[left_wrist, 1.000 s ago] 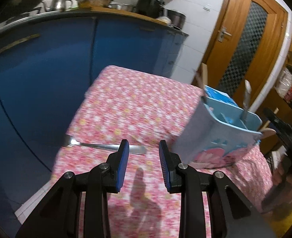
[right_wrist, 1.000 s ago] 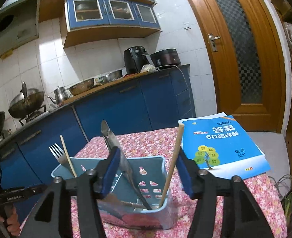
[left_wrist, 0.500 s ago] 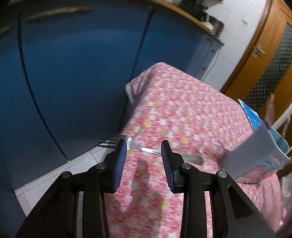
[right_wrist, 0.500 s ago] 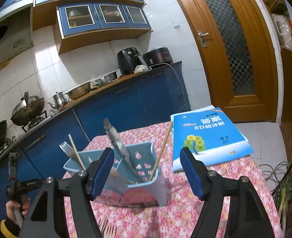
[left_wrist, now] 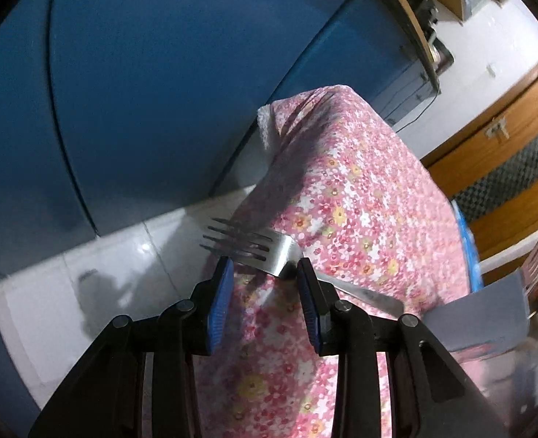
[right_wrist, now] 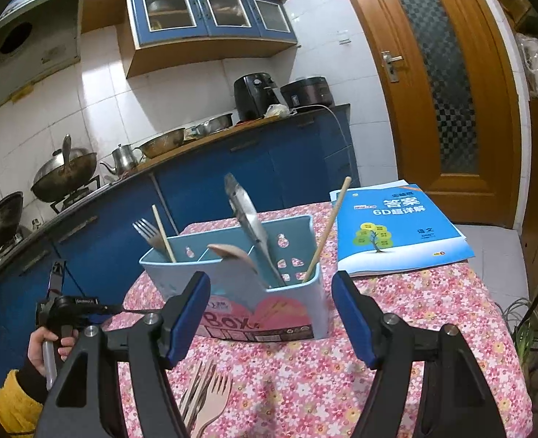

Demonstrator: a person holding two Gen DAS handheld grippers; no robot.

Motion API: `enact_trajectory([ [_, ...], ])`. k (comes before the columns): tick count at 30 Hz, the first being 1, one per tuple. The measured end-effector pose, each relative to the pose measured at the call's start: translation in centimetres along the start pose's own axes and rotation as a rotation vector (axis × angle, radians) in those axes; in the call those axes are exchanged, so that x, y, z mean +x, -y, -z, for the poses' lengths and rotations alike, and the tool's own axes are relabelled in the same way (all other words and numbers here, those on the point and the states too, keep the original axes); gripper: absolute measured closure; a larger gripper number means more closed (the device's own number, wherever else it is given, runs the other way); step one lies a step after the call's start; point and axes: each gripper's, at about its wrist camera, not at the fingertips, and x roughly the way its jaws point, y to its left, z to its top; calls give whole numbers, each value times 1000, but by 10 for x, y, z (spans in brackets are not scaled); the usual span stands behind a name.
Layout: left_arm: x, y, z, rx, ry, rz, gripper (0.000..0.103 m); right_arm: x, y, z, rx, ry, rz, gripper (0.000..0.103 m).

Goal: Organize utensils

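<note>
A steel fork (left_wrist: 269, 255) lies on the pink floral tablecloth (left_wrist: 360, 219) with its tines past the table's left edge. My left gripper (left_wrist: 263, 277) is open, its fingers either side of the fork's neck and close above it. The light blue utensil holder (right_wrist: 239, 284) stands mid-table with a fork, chopsticks, a wooden spoon and a metal utensil in it. My right gripper (right_wrist: 271, 310) is open and empty, just in front of the holder. Wooden forks (right_wrist: 207, 398) lie on the cloth below it. The left gripper also shows in the right wrist view (right_wrist: 72, 306).
A blue workbook (right_wrist: 393, 230) lies on the table's far right. Blue kitchen cabinets (right_wrist: 232, 175) stand close behind the table, and white floor tiles (left_wrist: 104, 273) show beyond its left edge. A wooden door (right_wrist: 451, 91) is at the right.
My left gripper has swung left and down onto the fork, now straddling its neck. My right gripper has drawn back from the holder and opened wider.
</note>
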Motion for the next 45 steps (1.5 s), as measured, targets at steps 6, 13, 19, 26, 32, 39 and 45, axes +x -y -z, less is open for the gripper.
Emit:
enact_trajectory([
  [6, 7, 2, -3, -13, -9, 11, 67, 1, -4, 4, -4, -5, -13, 31],
  [13, 18, 4, -11, -63, 1, 76, 67, 2, -6, 9, -8, -9, -30, 31],
  [19, 14, 0, -14, -76, 46, 111, 91, 2, -7, 13, -10, -10, -41, 31],
  [26, -11, 9, -14, -14, 138, 137, 96, 3, -9, 16, -11, -17, -52, 31],
  [32, -48, 32, -5, 100, 263, 133, 99, 0, -7, 19, 0, -25, -45, 31],
  [39, -87, 61, 11, 206, 364, 154, 103, -6, -3, 28, 26, -26, -46, 31],
  [45, -117, 86, 26, 289, 420, 165, 103, -12, 0, 33, 45, -21, -46, 31],
])
